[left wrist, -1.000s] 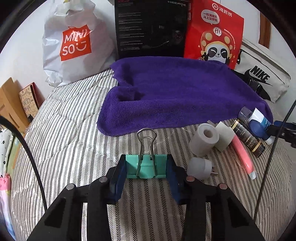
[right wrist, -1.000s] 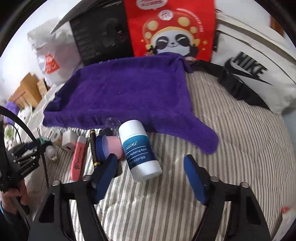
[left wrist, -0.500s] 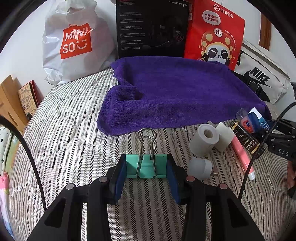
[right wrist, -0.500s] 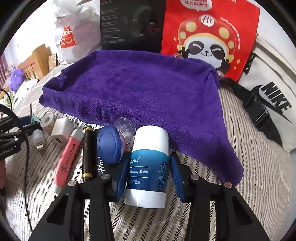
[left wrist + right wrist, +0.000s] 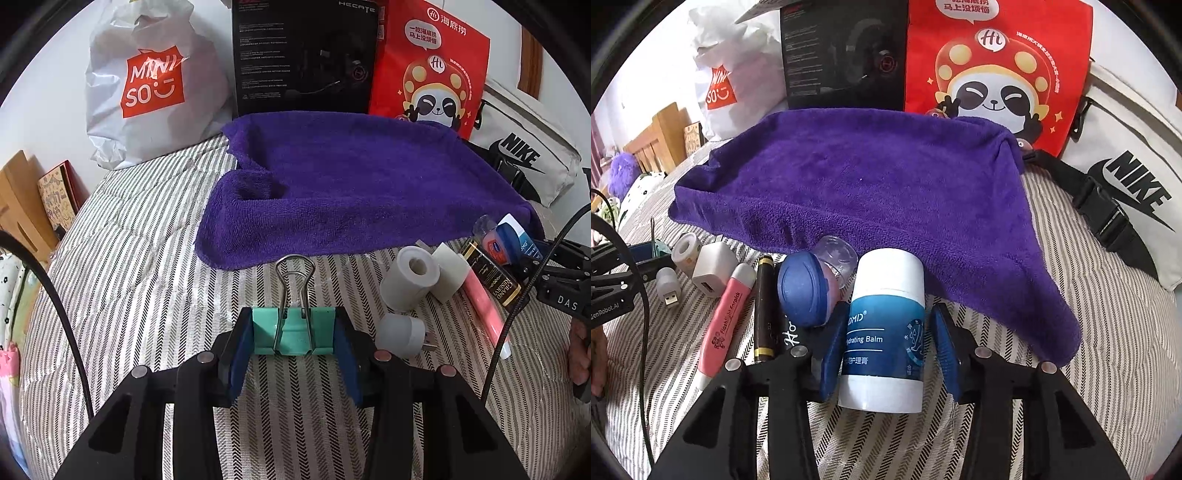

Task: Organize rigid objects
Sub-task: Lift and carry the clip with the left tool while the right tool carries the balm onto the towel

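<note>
Two grippers are engaged, each at the pick-up stage of sorting. The left gripper (image 5: 293,341) has its blue pads pressed against both ends of a teal binder clip (image 5: 293,330), whose wire handles point away toward the purple towel (image 5: 369,184). The clip sits low over the striped bedcover (image 5: 147,258); whether it is lifted clear cannot be told.

The right gripper (image 5: 886,350) straddles a white and blue hydrating balm stick (image 5: 886,328) lying on the bedcover just in front of the towel's near edge. The left pad touches the label; a thin gap appears at the right pad, so the fingers are nearly together but full clamping cannot be confirmed.

Beside the balm stick lie a blue-lidded jar (image 5: 801,291), a dark tube (image 5: 764,306), a pink earpick (image 5: 726,321), a white charger (image 5: 713,267) and a tape roll (image 5: 686,248).

Judged next move: complete closure on the balm stick, lift both items, and carry them to the towel, the probable sorting surface. Lift vertically to avoid nudging the adjacent jar.
</note>
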`<state>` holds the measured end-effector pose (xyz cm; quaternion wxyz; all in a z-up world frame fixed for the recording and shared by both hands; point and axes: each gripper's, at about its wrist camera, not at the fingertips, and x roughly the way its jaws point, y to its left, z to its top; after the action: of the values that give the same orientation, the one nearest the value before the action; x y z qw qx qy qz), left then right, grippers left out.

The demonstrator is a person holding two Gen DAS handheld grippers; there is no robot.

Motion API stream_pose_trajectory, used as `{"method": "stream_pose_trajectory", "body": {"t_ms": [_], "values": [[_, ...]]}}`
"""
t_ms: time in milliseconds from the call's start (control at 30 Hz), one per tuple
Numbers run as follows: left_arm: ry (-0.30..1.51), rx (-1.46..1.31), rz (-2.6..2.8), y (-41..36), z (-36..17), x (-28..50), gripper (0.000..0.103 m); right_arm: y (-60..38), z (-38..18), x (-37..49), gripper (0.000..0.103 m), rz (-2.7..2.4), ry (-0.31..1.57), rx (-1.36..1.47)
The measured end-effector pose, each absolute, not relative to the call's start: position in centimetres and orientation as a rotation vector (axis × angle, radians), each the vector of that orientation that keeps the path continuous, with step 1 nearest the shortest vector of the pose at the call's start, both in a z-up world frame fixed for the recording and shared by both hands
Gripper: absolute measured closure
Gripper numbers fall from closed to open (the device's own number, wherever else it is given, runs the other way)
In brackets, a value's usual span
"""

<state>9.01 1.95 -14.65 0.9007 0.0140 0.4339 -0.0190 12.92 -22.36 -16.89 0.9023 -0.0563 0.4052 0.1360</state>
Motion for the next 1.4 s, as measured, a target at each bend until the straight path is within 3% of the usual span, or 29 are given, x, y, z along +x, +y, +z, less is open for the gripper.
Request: {"method": "stream_pose_trajectory", "body": {"t_ms": [167, 233, 733, 1067, 1400], "values": [[0.896, 0.019, -0.047, 2.1, -14.6, 9.0, 0.064, -22.3, -16.8, 12.8, 0.059, 0.275, 0.835, -0.121], [0.895, 0.010, -0.050, 2.2, -14.6, 8.9, 0.064, -22.3, -16.6, 12.8, 0.067, 0.269, 0.848, -0.121], [0.891, -0.073, -0.105, 3.7, -10.3, 8.1, 0.064, -24.1, -12.0, 10.1, 0.067, 0.289, 0.855, -0.051], [0.816, -0.025, -0.128, 3.5, -4.6, 14.0, 0.064, -23.3, -4.6, 15.1, 0.067, 0.318, 0.750, -0.046], [0.787, -0.072, -0.190, 2.7, -1.7, 21.5, 0.064, -23.5, -1.0, 23.1, 0.067, 0.299, 0.712, 0.026]]}}
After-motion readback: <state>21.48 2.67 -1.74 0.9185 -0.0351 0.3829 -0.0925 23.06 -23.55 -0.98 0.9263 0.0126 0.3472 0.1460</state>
